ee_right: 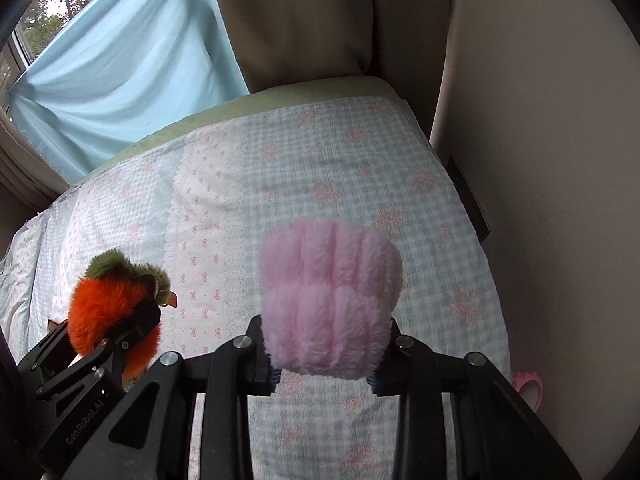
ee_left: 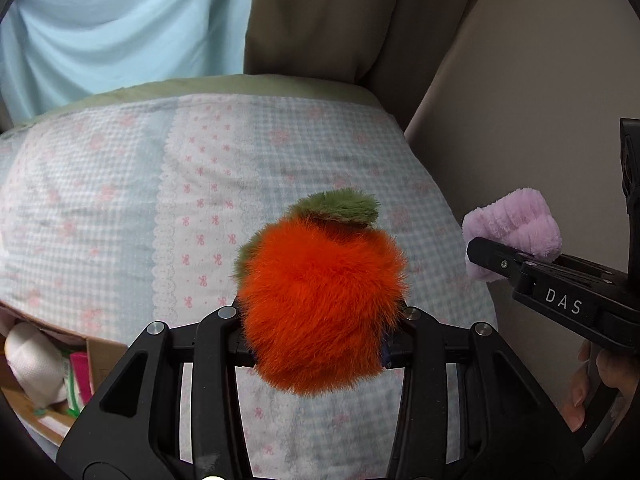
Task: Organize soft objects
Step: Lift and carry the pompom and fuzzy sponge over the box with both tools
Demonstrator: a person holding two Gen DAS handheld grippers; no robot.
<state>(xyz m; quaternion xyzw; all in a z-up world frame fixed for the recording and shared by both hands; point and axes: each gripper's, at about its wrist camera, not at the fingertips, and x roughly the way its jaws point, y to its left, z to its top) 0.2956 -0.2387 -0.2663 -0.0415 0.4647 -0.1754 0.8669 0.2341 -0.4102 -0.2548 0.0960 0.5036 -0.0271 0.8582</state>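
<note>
Jaws of left gripper [ee_left: 320, 344] clamp a fluffy orange plush fruit with green leaf [ee_left: 320, 300]; right gripper [ee_right: 324, 364] clamps a pink ribbed plush piece [ee_right: 328, 300]. Both hang above the gingham-covered bed [ee_right: 320, 160], its surface directly beneath each.

light: soft daylight, pretty even, nothing harsh
source: the window [ee_right: 38, 20] top left in the right wrist view, behind the blue curtain [ee_right: 132, 64] (it glows a bit)
shadows: faint ones on the bedspread [ee_right: 320, 168], darker by the wall
glare: none really, only the sky patch blows out
blur: mostly sharp, bedspread print looks a little soft
distortion: heavy fisheye bend, black vignette in the corners
</note>
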